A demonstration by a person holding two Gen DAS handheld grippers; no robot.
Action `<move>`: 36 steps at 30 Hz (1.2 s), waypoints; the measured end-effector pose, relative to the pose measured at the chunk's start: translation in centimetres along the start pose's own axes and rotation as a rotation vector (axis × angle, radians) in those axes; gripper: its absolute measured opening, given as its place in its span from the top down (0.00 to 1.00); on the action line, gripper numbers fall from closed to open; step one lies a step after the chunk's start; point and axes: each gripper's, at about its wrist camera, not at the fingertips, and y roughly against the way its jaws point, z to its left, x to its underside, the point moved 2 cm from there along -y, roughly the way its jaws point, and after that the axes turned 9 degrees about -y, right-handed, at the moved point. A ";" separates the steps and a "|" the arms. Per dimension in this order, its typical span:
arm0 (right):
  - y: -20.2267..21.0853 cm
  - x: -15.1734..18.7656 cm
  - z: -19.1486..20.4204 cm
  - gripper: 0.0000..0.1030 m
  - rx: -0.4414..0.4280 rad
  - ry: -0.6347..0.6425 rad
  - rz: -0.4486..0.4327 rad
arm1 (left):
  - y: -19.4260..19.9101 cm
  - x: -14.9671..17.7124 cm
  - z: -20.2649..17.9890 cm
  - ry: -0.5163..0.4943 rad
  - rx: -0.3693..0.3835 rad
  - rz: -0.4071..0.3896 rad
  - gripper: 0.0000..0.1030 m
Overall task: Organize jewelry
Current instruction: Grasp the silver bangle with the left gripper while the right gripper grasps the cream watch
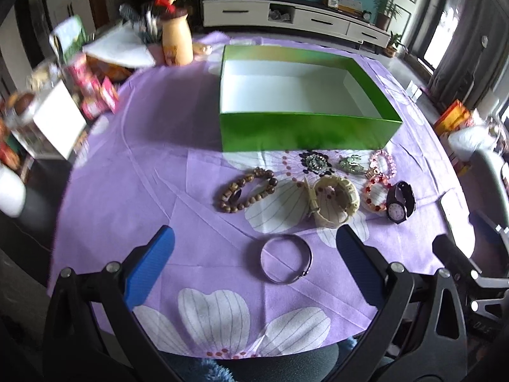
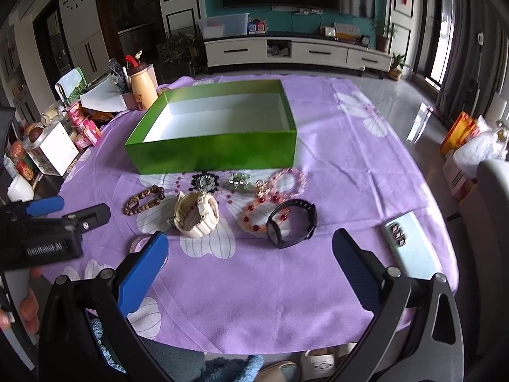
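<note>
Both tongs [image 1: 254,248] [image 2: 249,248] released above silver bangle [image 1: 286,258], perhaps steel; green box [image 1: 305,130] beyond.

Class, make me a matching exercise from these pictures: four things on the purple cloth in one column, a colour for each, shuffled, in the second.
Things:
1. box
2. watch
3. bangle
4. chunky bracelet

Colours:
A. cream
B. silver
C. green
D. black

Pairs: 1-C, 2-D, 3-B, 4-A
</note>
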 end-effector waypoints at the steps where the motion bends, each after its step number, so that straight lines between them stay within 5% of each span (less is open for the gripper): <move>1: -0.5 0.2 -0.4 0.01 -0.011 -0.016 0.007 | -0.5 0.1 0.6 0.021 0.022 0.005 0.02; 4: -1.6 0.5 -1.2 0.01 -0.023 -0.054 0.021 | -1.7 0.4 1.5 0.043 0.060 0.029 0.02; 12: -2.5 1.2 -2.2 0.04 -0.060 -0.092 0.016 | -4.1 2.0 0.1 -0.096 0.048 0.050 0.04; 20: -5.2 1.6 0.1 0.32 -0.172 -0.065 0.043 | -7.7 3.4 -0.4 -0.194 0.047 0.125 0.57; 36: -11.4 0.3 4.3 0.61 -0.146 0.076 0.106 | -7.6 3.7 -1.9 -0.351 0.112 0.033 0.90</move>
